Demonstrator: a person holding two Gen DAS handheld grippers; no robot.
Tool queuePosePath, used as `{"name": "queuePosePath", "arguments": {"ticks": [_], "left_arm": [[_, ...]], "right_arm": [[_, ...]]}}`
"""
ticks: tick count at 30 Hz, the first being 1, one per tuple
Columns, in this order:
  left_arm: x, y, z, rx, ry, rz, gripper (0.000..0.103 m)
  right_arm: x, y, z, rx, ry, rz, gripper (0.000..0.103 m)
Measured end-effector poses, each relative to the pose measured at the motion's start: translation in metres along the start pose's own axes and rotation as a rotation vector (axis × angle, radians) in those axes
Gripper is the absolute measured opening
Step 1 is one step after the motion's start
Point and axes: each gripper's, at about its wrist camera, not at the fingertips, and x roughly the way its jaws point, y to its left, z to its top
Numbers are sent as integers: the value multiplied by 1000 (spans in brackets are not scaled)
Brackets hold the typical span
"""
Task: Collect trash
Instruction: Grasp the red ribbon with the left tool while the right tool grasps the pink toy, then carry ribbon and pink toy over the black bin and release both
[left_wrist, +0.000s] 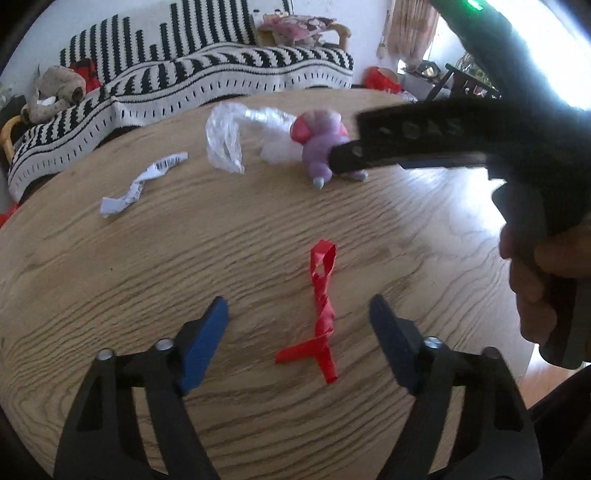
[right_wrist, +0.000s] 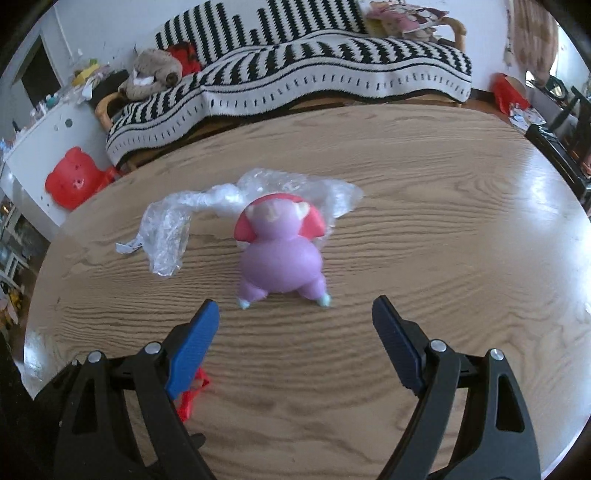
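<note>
Left gripper spread apart astride the red ribbon, lengthwise near-to-far; right gripper gapes before purple toy. White strip shows a barcode.

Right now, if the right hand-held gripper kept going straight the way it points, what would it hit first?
Most likely the purple toy figure, which stands centred ahead of the open right hand-held gripper; only bare wooden table lies between, though depth is uncertain.
</note>
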Motion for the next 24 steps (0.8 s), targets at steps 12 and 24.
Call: {"name": "queuePosePath", "arguments": {"ticks": [12, 24], "left_arm": [[-5, -1, -3, 43, -8, 64, 10], [-14, 15, 8, -14, 0, 68, 10]], "right_arm": [[37, 18, 11, -73, 0, -80, 55], [0, 6, -4, -40, -51, -37, 45]]}}
